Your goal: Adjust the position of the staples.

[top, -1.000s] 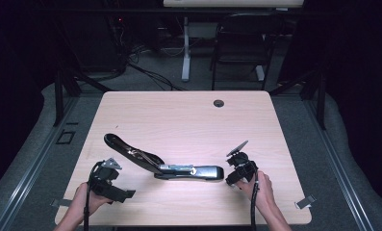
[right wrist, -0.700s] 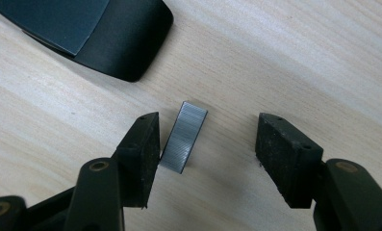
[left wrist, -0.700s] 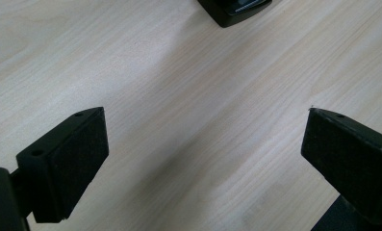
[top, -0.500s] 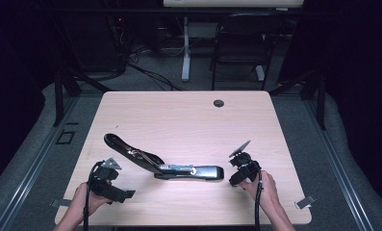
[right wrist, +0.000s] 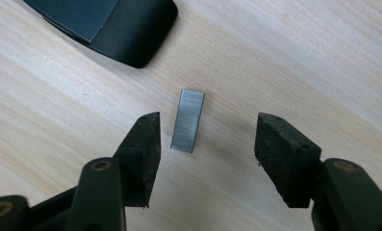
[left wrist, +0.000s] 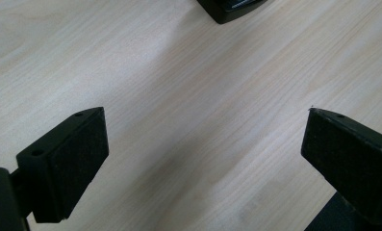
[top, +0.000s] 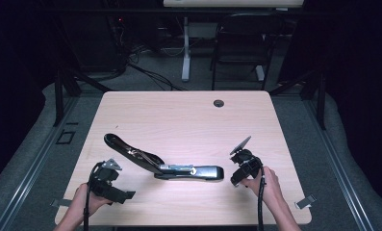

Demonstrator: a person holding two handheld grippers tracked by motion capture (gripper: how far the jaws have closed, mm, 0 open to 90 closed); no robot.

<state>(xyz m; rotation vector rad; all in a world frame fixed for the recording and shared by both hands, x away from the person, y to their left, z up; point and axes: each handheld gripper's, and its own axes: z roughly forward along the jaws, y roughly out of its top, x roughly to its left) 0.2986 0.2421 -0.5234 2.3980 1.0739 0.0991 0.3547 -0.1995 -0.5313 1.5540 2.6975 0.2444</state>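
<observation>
While your right tool has just been closing, its jaws straddle the staple strip untouched on the tabletop, near the stapler; your left tool gapes wide.

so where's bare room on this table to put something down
The far half of the table is bare, bordered by the cable hole and the opened stapler. The near strip is crowded: left gripper, stapler, staple strip lying free between the right gripper's closing jaws.
</observation>
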